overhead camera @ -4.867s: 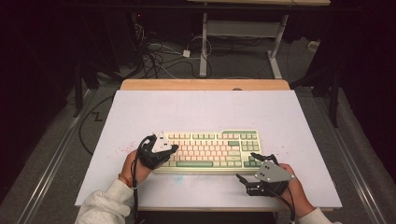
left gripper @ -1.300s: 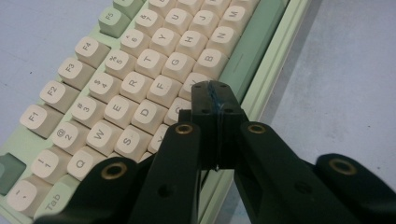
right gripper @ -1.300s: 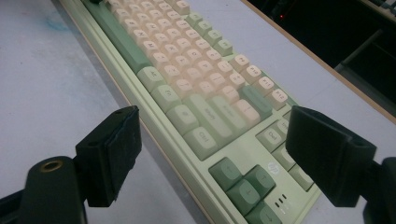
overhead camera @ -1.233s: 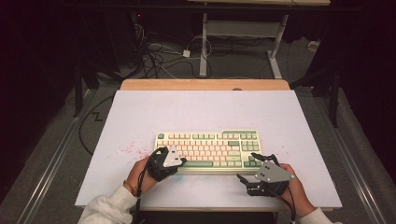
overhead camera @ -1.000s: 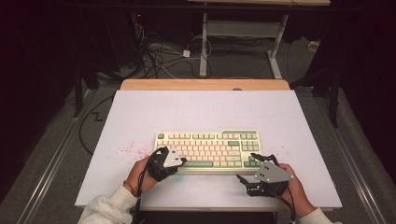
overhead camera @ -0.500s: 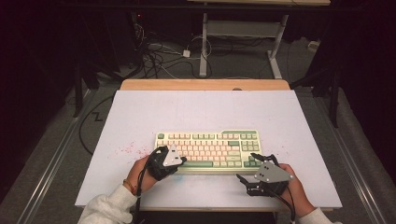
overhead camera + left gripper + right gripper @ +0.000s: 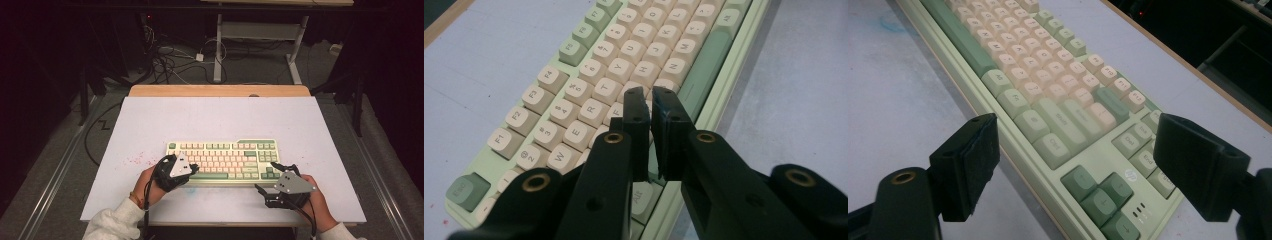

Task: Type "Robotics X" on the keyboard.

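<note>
Your keyboard (image 7: 223, 161) is pale green, with cream letter keys and darker green modifier keys, lying flat on the white table (image 7: 150, 120). Your left claw (image 7: 649, 100) sits clenched over its left half, jaws nearly touching, having just parted a sliver, nothing gripped between them; just beyond the tips you can read T, Y, G, H. Your right claw (image 7: 1073, 170) is released, jaws wide, astride the keyboard's near right corner, where its view alone shows an "hp" logo (image 7: 1131, 174) beside the arrow keys.
</note>
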